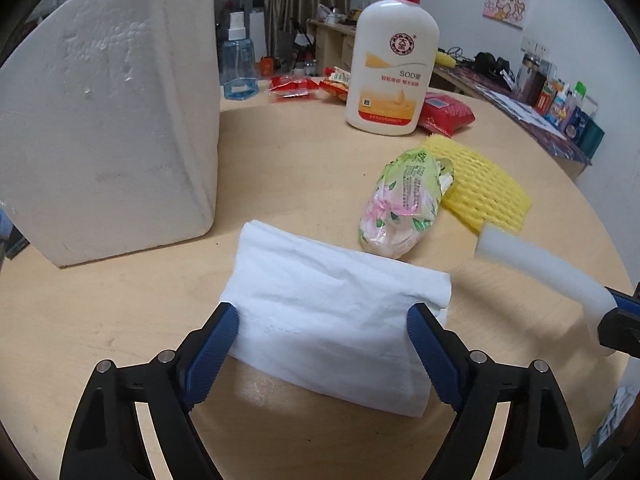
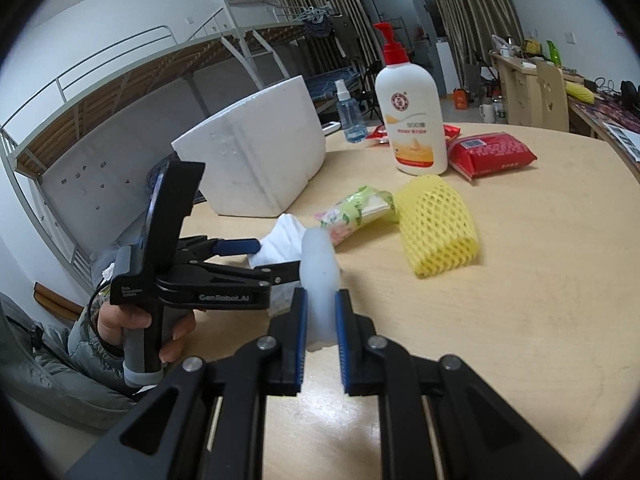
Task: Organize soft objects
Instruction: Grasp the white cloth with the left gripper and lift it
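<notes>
My left tool [image 1: 322,320] is spread wide around the folded white tissue [image 1: 332,308] lying on the surface [image 1: 300,152] in front of the foam box [image 1: 108,120], and I can't tell whether its pads are pressing the edges. My right tool [image 2: 321,300] is pinching a white foam tube [image 2: 320,264], held above the surface near the tissue pack [image 1: 400,204] and yellow foam net [image 2: 438,226].
</notes>
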The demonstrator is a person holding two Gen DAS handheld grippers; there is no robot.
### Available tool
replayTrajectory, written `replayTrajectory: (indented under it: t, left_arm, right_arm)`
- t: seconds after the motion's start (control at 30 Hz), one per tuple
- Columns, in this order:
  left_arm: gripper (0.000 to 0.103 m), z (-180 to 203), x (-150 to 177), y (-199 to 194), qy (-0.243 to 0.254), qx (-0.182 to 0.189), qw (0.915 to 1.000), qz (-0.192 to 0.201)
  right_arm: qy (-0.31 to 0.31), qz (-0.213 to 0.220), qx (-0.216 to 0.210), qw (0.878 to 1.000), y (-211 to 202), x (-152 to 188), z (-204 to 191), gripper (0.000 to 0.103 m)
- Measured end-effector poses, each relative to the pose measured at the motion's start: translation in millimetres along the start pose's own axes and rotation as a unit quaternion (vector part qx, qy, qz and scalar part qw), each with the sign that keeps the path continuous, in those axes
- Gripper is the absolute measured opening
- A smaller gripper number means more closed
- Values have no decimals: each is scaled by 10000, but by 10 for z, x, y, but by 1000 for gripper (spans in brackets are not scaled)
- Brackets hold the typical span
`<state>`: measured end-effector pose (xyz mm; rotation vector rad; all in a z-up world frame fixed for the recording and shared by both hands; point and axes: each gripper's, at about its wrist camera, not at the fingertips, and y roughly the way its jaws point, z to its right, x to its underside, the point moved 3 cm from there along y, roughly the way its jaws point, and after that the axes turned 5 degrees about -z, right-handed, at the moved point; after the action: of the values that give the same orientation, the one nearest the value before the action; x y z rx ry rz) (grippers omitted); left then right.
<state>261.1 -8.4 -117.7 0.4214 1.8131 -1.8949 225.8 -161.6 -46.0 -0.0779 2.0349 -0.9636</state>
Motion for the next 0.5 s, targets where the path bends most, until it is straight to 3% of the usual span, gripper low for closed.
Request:
replayTrajectory:
  t: [0.13, 0.2, 0.27, 0.33, 0.5]
  left_arm:
    - [78, 49, 14, 27, 181, -197, 9996, -50]
    - [61, 71, 26, 20, 256, -228, 9994, -34]
    - [30, 70, 24, -1, 291, -209, 9994, -35]
    - [14, 73, 15, -24, 319, -193, 9993, -24]
    - [13, 50, 22, -68, 298, -67, 9995, -38]
  right_arm:
    - [21, 21, -16, 10000, -8, -3, 18, 17]
    - [29, 39, -28, 10000, -17, -7, 23, 17]
    - [39, 55, -35, 10000, -24, -10, 29, 17]
    - [48, 66, -40, 10000, -26, -9, 27, 17]
    - [68, 124, -80, 9999, -38, -10, 9, 17]
